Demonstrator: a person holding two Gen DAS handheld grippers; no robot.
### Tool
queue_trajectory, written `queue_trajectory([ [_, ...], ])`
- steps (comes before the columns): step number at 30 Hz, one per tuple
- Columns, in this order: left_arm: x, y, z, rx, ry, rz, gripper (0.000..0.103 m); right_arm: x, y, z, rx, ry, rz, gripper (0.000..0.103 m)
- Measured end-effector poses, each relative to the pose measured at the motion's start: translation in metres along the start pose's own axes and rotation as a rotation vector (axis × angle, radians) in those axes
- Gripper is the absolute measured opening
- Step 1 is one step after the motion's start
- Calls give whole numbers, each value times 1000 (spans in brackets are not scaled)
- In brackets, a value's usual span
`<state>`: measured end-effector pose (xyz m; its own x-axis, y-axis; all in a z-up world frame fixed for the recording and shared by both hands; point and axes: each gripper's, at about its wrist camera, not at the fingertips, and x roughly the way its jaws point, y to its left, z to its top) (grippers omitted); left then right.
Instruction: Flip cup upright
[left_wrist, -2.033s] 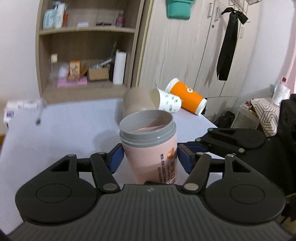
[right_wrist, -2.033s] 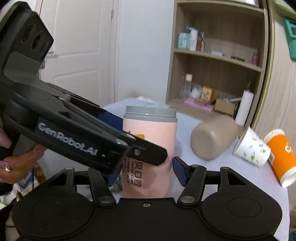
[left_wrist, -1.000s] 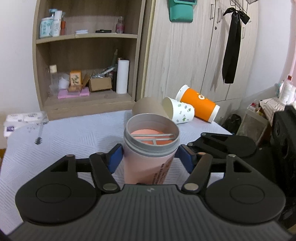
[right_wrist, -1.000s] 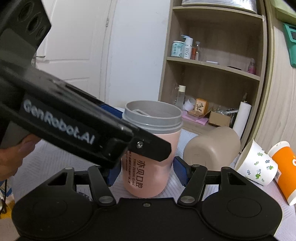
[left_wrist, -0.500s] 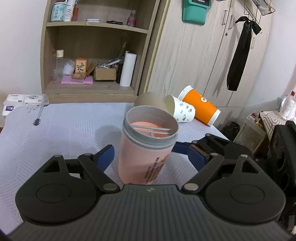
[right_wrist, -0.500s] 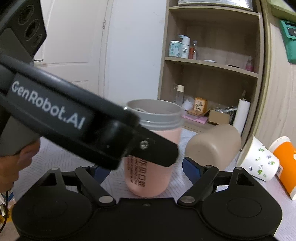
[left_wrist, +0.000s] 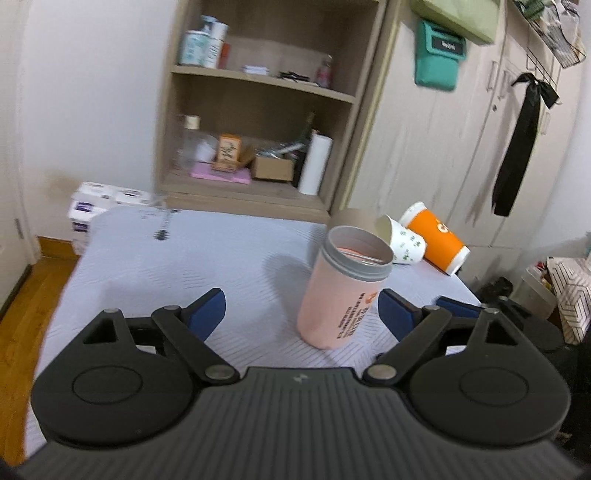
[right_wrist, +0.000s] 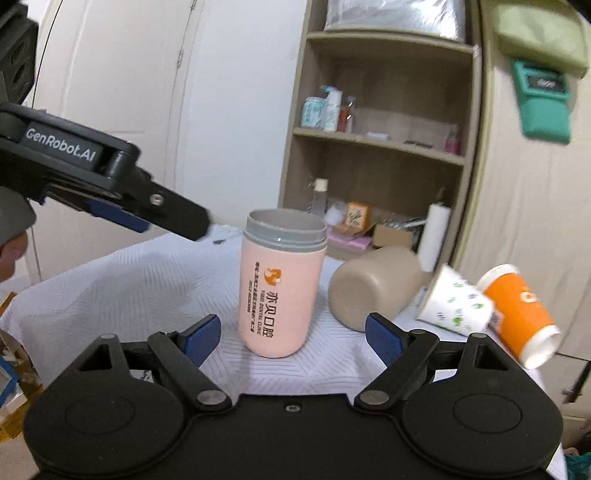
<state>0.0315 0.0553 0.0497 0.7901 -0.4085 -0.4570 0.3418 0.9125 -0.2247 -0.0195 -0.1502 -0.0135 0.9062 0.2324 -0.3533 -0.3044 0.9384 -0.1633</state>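
Note:
A pink cup (left_wrist: 341, 291) with a grey threaded rim stands upright, mouth up, on the white-covered table (left_wrist: 207, 266). It also shows in the right wrist view (right_wrist: 280, 280). My left gripper (left_wrist: 301, 308) is open and empty, drawn back, with the cup just ahead of its right finger. My right gripper (right_wrist: 293, 334) is open and empty, with the cup standing just beyond the gap. The left gripper shows in the right wrist view (right_wrist: 122, 212), raised to the left of the cup.
A tan cup (right_wrist: 373, 288), a white leaf-print paper cup (right_wrist: 454, 301) and an orange paper cup (right_wrist: 517, 314) lie on their sides at the table's far right. A wooden shelf unit (left_wrist: 258, 122) and wardrobe doors (left_wrist: 461, 140) stand behind.
Both grippers have opened and let go of the pink cup, then pulled back from it. The left gripper has lifted up and away. The cup stays standing upright.

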Motion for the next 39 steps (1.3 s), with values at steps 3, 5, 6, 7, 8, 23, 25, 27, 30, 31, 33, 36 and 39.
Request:
queue_trajectory([
  [3, -17, 1, -3, 3, -5, 15, 94, -17, 3, 4, 18, -17, -42, 89],
  [5, -22, 3, -6, 1, 10, 21, 94, -28, 5, 7, 19, -35, -80, 90],
  [6, -25, 4, -8, -3, 18, 32, 94, -34, 5, 8, 23, -44, -93, 90],
  [7, -25, 5, -10, -1, 23, 41, 94, -38, 5, 9, 34, -49, -101, 90],
  [8, -27, 5, -12, 4, 27, 51, 94, -39, 6, 12, 45, -51, -105, 91],
  [23, -52, -12, -29, 66, 19, 141, 97, -82, 13, 18, 125, -44, -197, 93],
  [25, -57, -14, -30, 78, 0, 157, 98, -87, 13, 18, 118, -45, -216, 95],
  [27, -61, -16, -30, 84, -5, 166, 99, -89, 10, 17, 137, -45, -224, 97],
  [30, -65, -17, -31, 90, -5, 172, 100, -91, 10, 15, 154, -33, -237, 99],
  [31, -65, -17, -32, 93, -4, 175, 101, -92, 11, 14, 151, -31, -245, 100],
  [33, -64, -18, -33, 100, 4, 187, 102, -94, 14, 13, 152, -30, -269, 101],
  [36, -63, -19, -35, 105, 15, 213, 103, -97, 18, 11, 169, -33, -257, 103],
  [39, -63, -17, -37, 100, 25, 223, 103, -99, 21, 10, 186, -32, -255, 103],
])
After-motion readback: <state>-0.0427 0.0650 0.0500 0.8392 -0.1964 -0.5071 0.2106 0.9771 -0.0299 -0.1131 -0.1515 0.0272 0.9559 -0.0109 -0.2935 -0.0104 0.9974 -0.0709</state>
